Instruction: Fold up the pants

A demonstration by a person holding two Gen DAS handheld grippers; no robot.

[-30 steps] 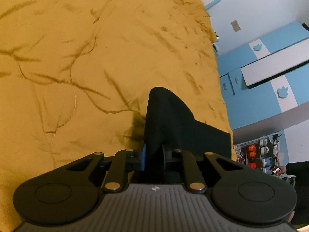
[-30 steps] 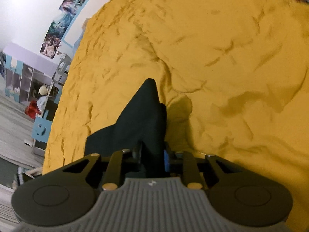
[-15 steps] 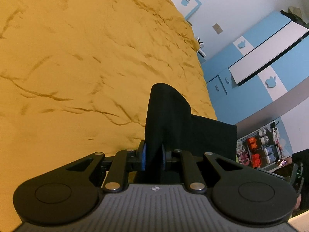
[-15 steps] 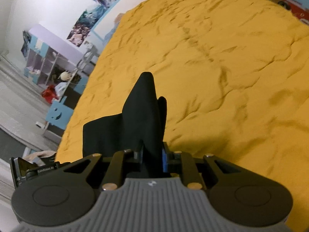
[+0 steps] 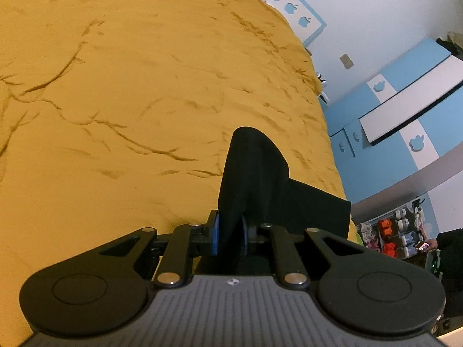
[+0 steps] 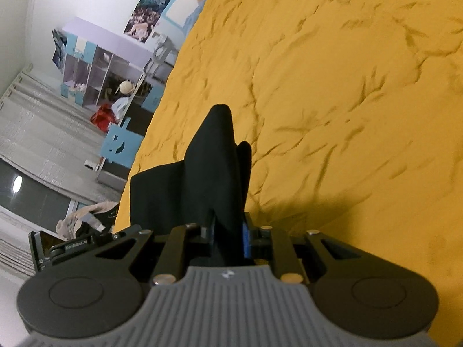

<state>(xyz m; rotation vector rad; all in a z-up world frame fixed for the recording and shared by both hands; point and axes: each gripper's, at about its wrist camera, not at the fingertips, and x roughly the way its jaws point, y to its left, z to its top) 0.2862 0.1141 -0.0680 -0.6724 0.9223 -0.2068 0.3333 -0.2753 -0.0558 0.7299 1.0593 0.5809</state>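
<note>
Rising in a bunched black peak, the pants (image 5: 254,173) sit pinched in the left gripper (image 5: 230,235) and right gripper (image 6: 228,238) above the yellow bedspread (image 5: 130,86)

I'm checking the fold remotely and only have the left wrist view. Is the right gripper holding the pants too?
Observer: Yes, the right gripper is shut on a bunched edge of the black pants.
Operator: What's under that side?
Observer: The yellow bedspread, with a shadow beside the gripper.
Operator: Anything off the bed there?
Observer: A purple shelf unit stands by the wall, beyond the bed's edge.
</note>
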